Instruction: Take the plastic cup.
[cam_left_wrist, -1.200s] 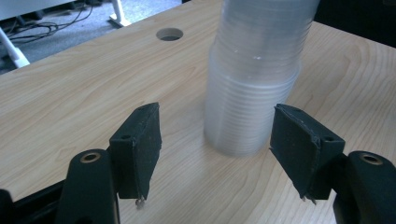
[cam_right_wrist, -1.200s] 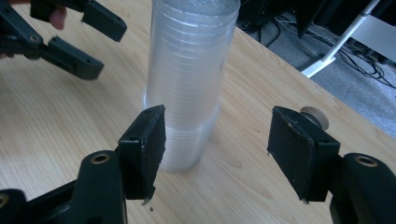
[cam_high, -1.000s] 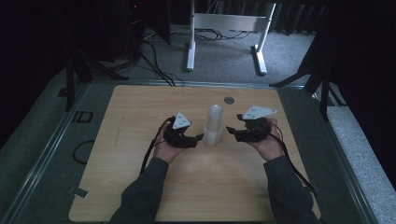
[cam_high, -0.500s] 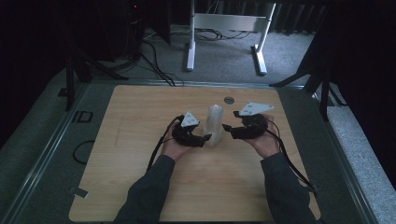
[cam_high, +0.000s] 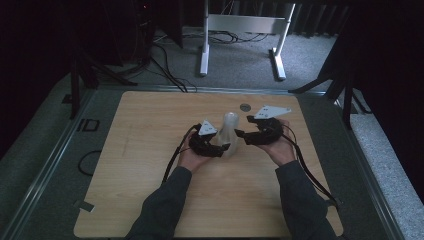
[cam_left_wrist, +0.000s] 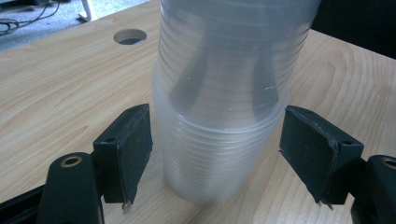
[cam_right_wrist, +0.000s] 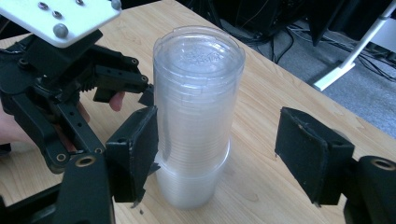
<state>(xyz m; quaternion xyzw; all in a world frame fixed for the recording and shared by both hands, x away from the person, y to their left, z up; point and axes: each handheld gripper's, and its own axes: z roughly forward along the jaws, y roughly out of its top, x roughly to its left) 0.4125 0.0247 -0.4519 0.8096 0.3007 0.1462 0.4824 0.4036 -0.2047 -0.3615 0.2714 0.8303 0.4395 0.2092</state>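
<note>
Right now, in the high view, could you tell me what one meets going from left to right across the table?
Left gripper → stack of clear plastic cups → right gripper, both with jaws apart.

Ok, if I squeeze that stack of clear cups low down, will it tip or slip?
The stack of cups stands tall and narrow, so it probably tips easily. Its thin clear plastic likely flexes and feels light. The ribbed walls may help against slipping.
</note>
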